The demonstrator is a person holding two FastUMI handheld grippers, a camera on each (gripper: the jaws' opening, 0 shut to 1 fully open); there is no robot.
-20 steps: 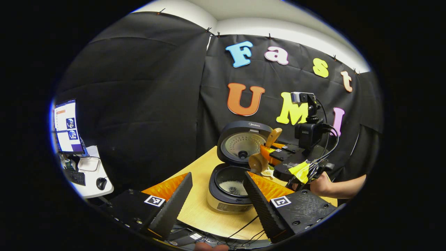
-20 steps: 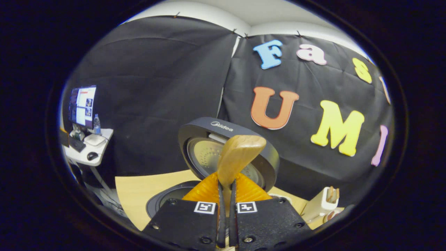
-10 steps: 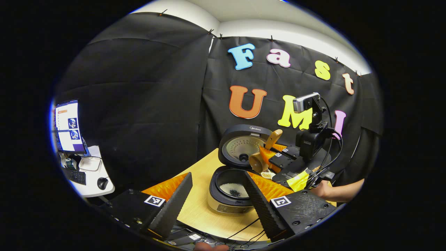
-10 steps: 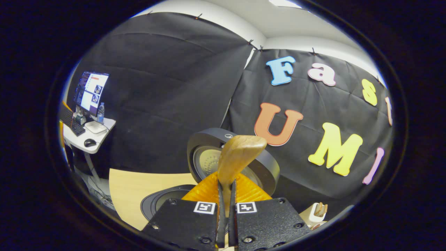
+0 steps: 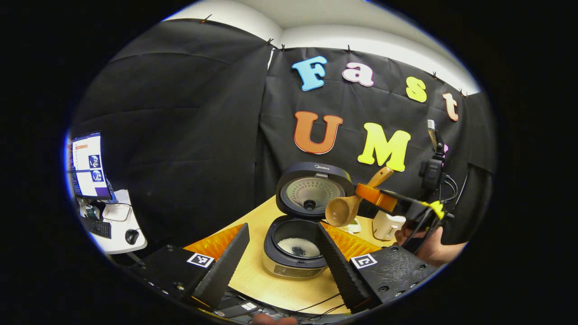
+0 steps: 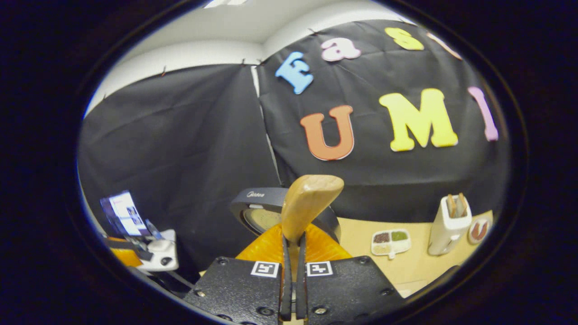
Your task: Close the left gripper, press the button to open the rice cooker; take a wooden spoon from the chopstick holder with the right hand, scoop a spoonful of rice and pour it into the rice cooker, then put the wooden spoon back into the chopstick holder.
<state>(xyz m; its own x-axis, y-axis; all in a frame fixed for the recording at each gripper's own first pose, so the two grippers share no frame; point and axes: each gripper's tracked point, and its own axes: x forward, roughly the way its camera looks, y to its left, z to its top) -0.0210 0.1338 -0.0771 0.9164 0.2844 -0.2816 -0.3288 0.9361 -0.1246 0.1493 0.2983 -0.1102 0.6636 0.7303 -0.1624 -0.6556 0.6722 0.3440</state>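
Observation:
The rice cooker [image 5: 293,259] stands open on the wooden table, its lid [image 5: 314,189] raised and white rice [image 5: 298,246] in the pot. My left gripper [image 5: 282,225] hangs open in front of it, a finger on each side and nothing held. To the right of the lid, my right gripper [image 5: 375,196] is shut on the wooden spoon [image 5: 343,210], whose bowl points down-left above the table. In the right gripper view the spoon's handle end [image 6: 309,203] sticks up from the right gripper [image 6: 292,239]. The white chopstick holder [image 6: 449,225] stands at the right.
A divided dish of grains [image 6: 390,241] and a small bowl [image 6: 478,230] lie by the holder [image 5: 386,225]. A hand [image 5: 429,250] holds the right gripper. Cables trail over the table's near edge [image 5: 316,300]. A side desk with a monitor [image 5: 88,164] stands far left.
The right gripper has carried the spoon up and rightward, away from over the pot, and rolled. Its view has swung toward the chopstick holder. The left gripper has barely moved.

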